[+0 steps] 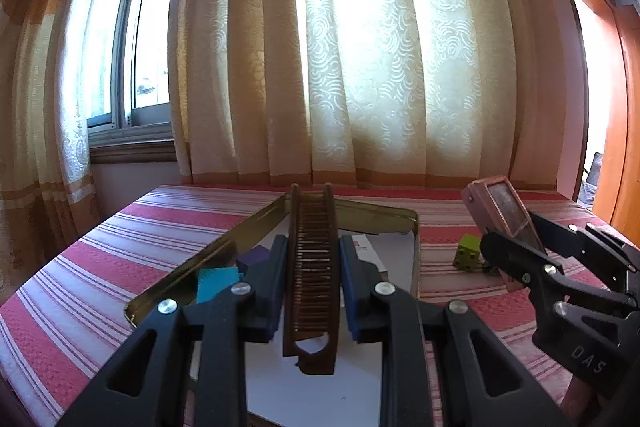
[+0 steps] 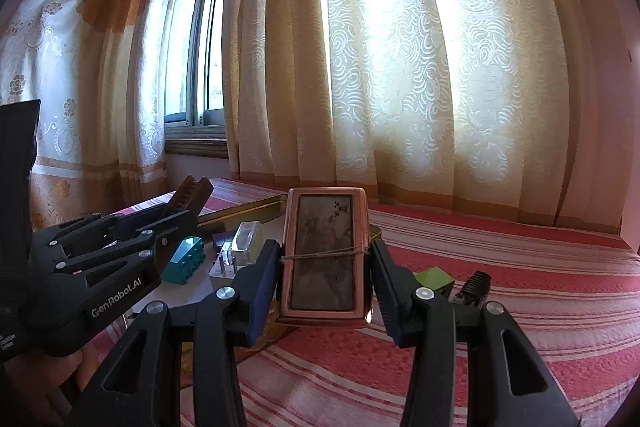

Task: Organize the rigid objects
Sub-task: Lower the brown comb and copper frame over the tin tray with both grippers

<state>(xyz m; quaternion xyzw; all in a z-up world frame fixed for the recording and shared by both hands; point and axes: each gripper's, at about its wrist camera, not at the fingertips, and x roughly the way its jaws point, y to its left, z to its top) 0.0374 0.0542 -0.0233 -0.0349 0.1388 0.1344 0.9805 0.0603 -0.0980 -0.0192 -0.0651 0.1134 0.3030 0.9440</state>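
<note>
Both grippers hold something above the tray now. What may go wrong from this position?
1. The left gripper holds the brown comb only at its narrow sides; it may tilt or slip.
2. The right gripper holds the copper box close beside the left one; the two may collide.
3. The tray already holds the teal brick and the plug; a dropped item may hit them.

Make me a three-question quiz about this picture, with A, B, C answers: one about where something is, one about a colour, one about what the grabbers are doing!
1. Where is the teal block?
A. in the gold tray
B. on the windowsill
C. on the floor

2. What colour is the cube on the striped cloth?
A. blue
B. lime green
C. white

3. What does the left gripper hold?
A. nothing
B. a spoon
C. a brown comb

Answers: 1 A, it sits inside the rim. 2 B, it looks yellow-green. 3 C, the comb is between its fingers.
</note>
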